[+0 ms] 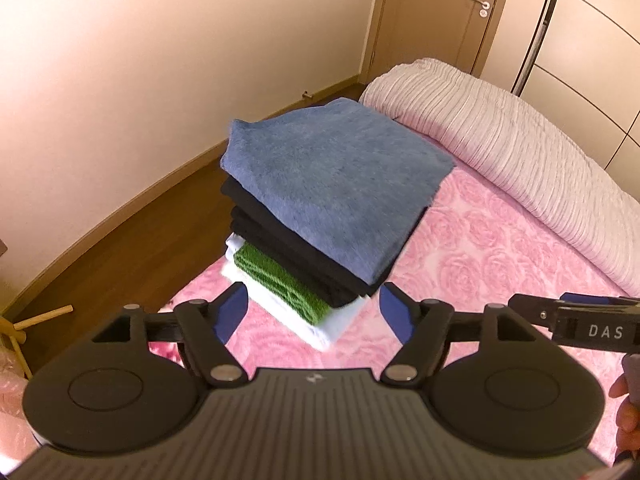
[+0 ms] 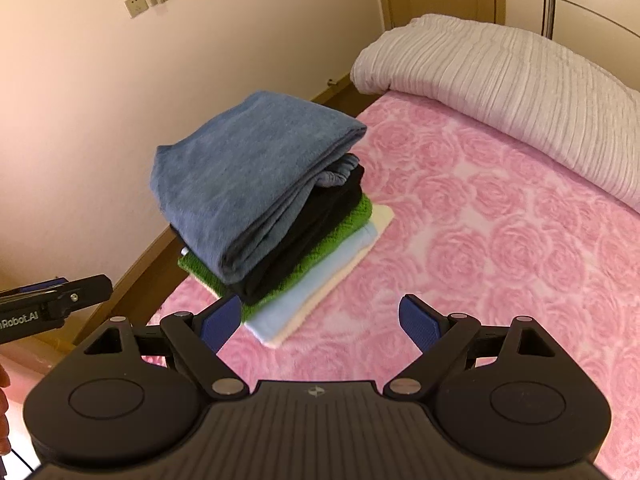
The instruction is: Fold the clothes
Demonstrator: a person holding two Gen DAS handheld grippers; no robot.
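Note:
A stack of folded clothes sits near the edge of a pink rose-patterned bed (image 1: 500,248) (image 2: 500,240). A folded blue fleece (image 1: 332,176) (image 2: 248,176) lies on top. Under it are black garments (image 1: 288,248) (image 2: 312,236), a green knit (image 1: 280,284) (image 2: 340,236), and pale pieces (image 1: 320,324) (image 2: 316,292) at the bottom. My left gripper (image 1: 314,308) hangs open just short of the stack, nothing between its blue pads. Over the bedspread to the right of the stack my right gripper (image 2: 322,318) is open and empty too. Each view shows the other gripper's tip at its edge.
A rolled, ribbed pale quilt (image 1: 500,136) (image 2: 500,80) lies across the far side of the bed. A wooden floor (image 1: 132,232) and a cream wall run along the left. A door (image 1: 436,12) stands beyond. A wooden stand (image 1: 24,328) is at the lower left.

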